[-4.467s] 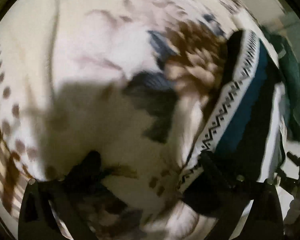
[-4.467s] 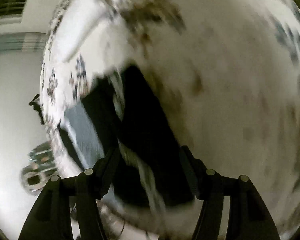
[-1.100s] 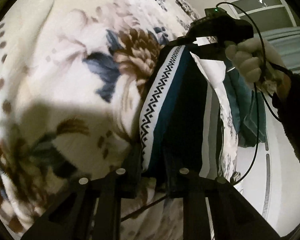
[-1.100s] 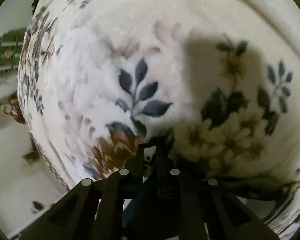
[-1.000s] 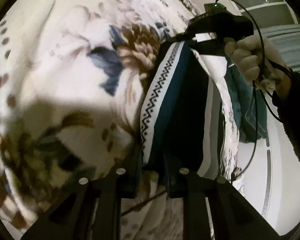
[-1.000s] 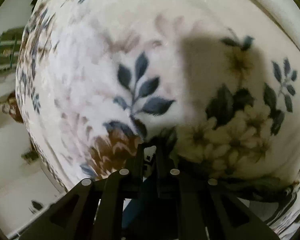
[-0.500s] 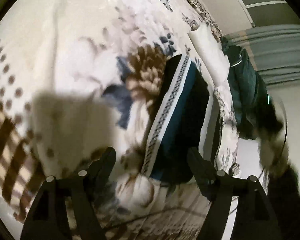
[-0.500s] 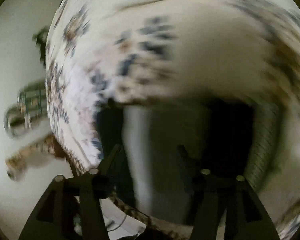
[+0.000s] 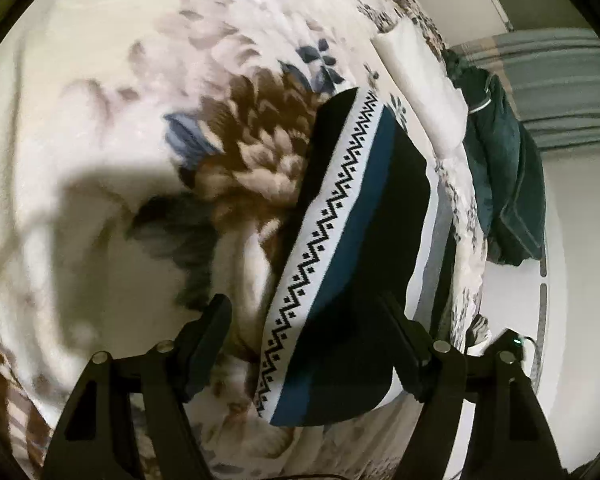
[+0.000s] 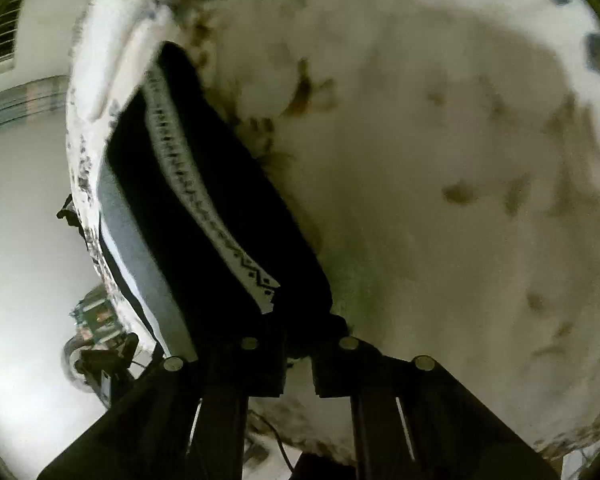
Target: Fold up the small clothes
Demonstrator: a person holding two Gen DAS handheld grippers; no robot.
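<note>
- A small dark garment point(image 9: 364, 216) is seen lying folded into a long strip on a bed covered by a flowered blanket point(image 9: 100, 120).
- A white band with a black zigzag point(image 9: 324, 232) runs down the length of the garment, with a blue stripe next to it.
- The left gripper point(image 9: 306, 344) is held wide open just above the near end of the garment. Nothing is held by it; cloth lies between the fingers point(image 9: 204, 344) but is not pressed.
- From the left gripper, the long side of the garment is seen stretching straight away, tilted a little to the right.
- The right gripper point(image 10: 298, 364) is shut to a narrow slit. It is placed at the dark corner of the garment point(image 10: 204, 200), close to the end of the zigzag band. It cannot be told if cloth is really pinched, because the corner is dark and the picture is blurred.
- In the right view, the garment is seen running up and to the left from the fingers.
- Both grippers are judged to be near ends of the strip, so the next fold would likely be made across the short way.
- A dark green cloth point(image 9: 504, 184) is seen hanging past the bed's edge, well apart from the garment.
</note>
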